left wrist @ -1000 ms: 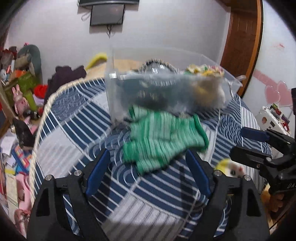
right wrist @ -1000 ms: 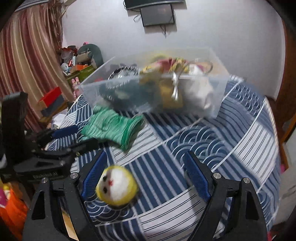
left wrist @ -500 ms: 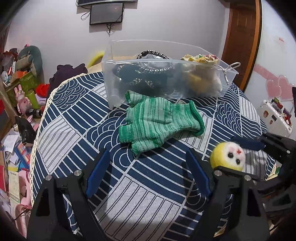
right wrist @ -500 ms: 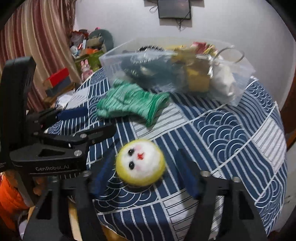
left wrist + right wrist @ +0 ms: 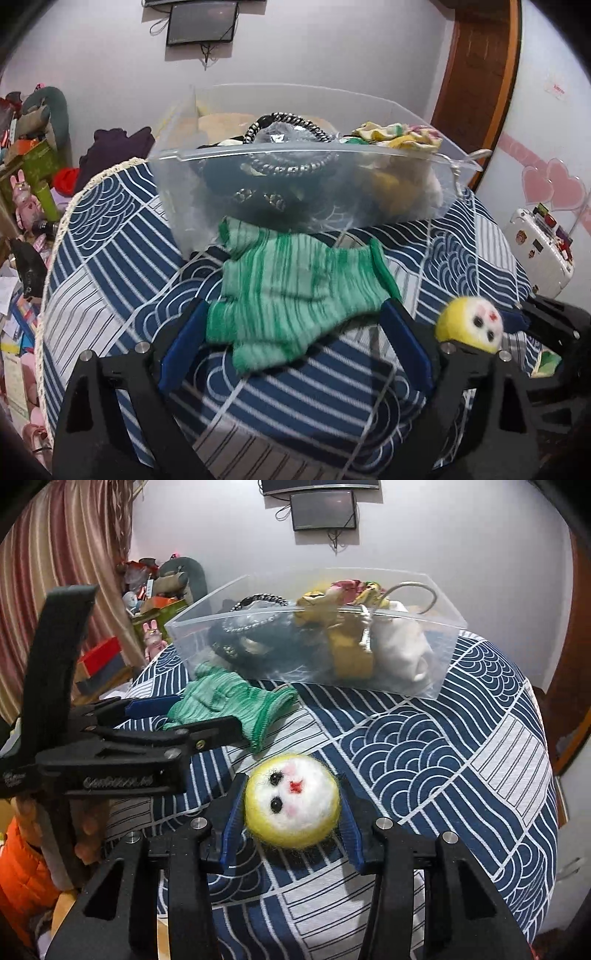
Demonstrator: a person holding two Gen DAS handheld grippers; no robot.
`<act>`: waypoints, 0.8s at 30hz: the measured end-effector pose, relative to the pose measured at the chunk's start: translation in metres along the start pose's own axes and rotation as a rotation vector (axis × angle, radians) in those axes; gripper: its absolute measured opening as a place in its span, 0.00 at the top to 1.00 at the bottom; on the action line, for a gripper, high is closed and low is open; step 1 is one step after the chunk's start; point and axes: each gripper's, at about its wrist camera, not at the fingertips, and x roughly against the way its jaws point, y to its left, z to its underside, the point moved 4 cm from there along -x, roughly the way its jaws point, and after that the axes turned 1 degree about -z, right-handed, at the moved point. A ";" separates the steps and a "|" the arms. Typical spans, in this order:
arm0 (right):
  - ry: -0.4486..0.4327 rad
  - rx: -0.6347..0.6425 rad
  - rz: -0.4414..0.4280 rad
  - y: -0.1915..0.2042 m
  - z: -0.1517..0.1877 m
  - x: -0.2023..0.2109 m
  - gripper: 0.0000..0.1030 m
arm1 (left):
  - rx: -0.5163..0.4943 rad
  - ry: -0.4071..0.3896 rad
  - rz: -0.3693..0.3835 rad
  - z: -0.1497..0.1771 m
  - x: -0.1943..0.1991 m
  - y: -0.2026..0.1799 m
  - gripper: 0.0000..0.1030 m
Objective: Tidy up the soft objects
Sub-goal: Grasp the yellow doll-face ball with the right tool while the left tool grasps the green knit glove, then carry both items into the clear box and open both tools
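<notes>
A green striped glove (image 5: 295,291) lies on the blue patterned cloth (image 5: 122,251) in front of a clear plastic bin (image 5: 303,166) holding several soft things. My left gripper (image 5: 291,325) is open, its fingers on either side of the glove's near end. The glove also shows in the right wrist view (image 5: 229,705). My right gripper (image 5: 291,805) is shut on a yellow and white felt ball with a face (image 5: 291,805), just above the cloth. The ball shows at the right in the left wrist view (image 5: 471,325).
The bin (image 5: 314,646) stands at the far side of the round table. A white case (image 5: 539,251) sits off the table's right edge. Toys and boxes (image 5: 33,166) crowd the floor at left. A wall screen (image 5: 325,506) hangs behind.
My right gripper has closed on the felt ball. My left gripper has moved forward, so its fingers now flank the glove.
</notes>
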 end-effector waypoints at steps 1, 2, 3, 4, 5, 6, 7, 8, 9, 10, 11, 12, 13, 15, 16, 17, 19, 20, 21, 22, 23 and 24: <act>0.000 -0.002 0.001 -0.001 0.000 -0.001 0.59 | 0.007 0.007 0.000 -0.003 -0.005 0.000 0.09; -0.001 -0.004 0.002 -0.001 0.001 -0.001 0.59 | 0.013 0.014 0.004 -0.005 -0.008 -0.001 0.09; -0.002 -0.006 0.004 -0.003 0.001 0.000 0.59 | 0.020 0.019 0.015 -0.007 -0.011 -0.001 0.14; -0.002 -0.008 0.004 -0.007 0.001 0.001 0.59 | 0.030 0.016 0.027 -0.009 -0.013 -0.001 0.19; -0.003 -0.011 0.004 -0.007 0.000 0.001 0.59 | 0.036 0.008 0.027 -0.010 -0.013 -0.001 0.31; -0.007 -0.013 0.005 -0.006 0.000 0.002 0.59 | 0.038 0.001 0.025 -0.011 -0.013 -0.001 0.38; -0.010 -0.015 0.006 -0.007 0.000 0.003 0.59 | 0.033 -0.001 0.041 -0.011 -0.013 -0.002 0.51; -0.011 -0.016 0.007 -0.007 0.000 0.003 0.59 | 0.026 0.006 0.061 -0.011 -0.013 -0.003 0.61; -0.013 -0.017 0.008 -0.007 0.000 0.004 0.59 | 0.020 0.009 0.070 -0.010 -0.013 -0.004 0.66; -0.014 -0.018 0.009 -0.007 0.001 0.005 0.59 | 0.010 0.006 0.061 -0.009 -0.012 -0.005 0.69; -0.017 -0.019 0.010 -0.007 0.003 0.009 0.59 | 0.002 0.005 0.059 -0.009 -0.012 -0.006 0.70; -0.019 -0.019 0.010 -0.007 0.002 0.009 0.59 | -0.005 0.003 0.063 -0.008 -0.011 -0.008 0.71; -0.022 -0.021 0.010 -0.008 0.002 0.011 0.59 | -0.013 -0.007 0.063 -0.008 -0.008 -0.010 0.72; -0.030 -0.024 0.009 -0.010 0.002 0.016 0.59 | -0.023 -0.031 0.055 -0.008 -0.001 -0.013 0.72; -0.038 -0.025 0.010 -0.011 0.000 0.019 0.59 | -0.033 -0.048 0.047 -0.009 0.005 -0.015 0.72; -0.052 -0.027 0.013 -0.012 -0.003 0.023 0.59 | -0.039 -0.062 0.042 -0.010 0.010 -0.017 0.72; -0.074 -0.028 0.019 -0.016 -0.007 0.032 0.59 | -0.046 -0.098 0.036 -0.013 0.022 -0.018 0.72; -0.094 -0.028 0.028 -0.018 -0.011 0.038 0.59 | -0.048 -0.111 0.035 -0.015 0.027 -0.018 0.72; -0.110 -0.026 0.035 -0.019 -0.015 0.043 0.59 | -0.049 -0.124 0.035 -0.018 0.032 -0.018 0.72; -0.128 -0.023 0.042 -0.021 -0.020 0.048 0.59 | -0.049 -0.142 0.033 -0.021 0.039 -0.017 0.72; -0.154 -0.019 0.050 -0.022 -0.026 0.054 0.59 | -0.049 -0.155 0.032 -0.025 0.043 -0.017 0.72; -0.171 -0.017 0.054 -0.024 -0.031 0.057 0.59 | -0.049 -0.168 0.033 -0.028 0.048 -0.016 0.72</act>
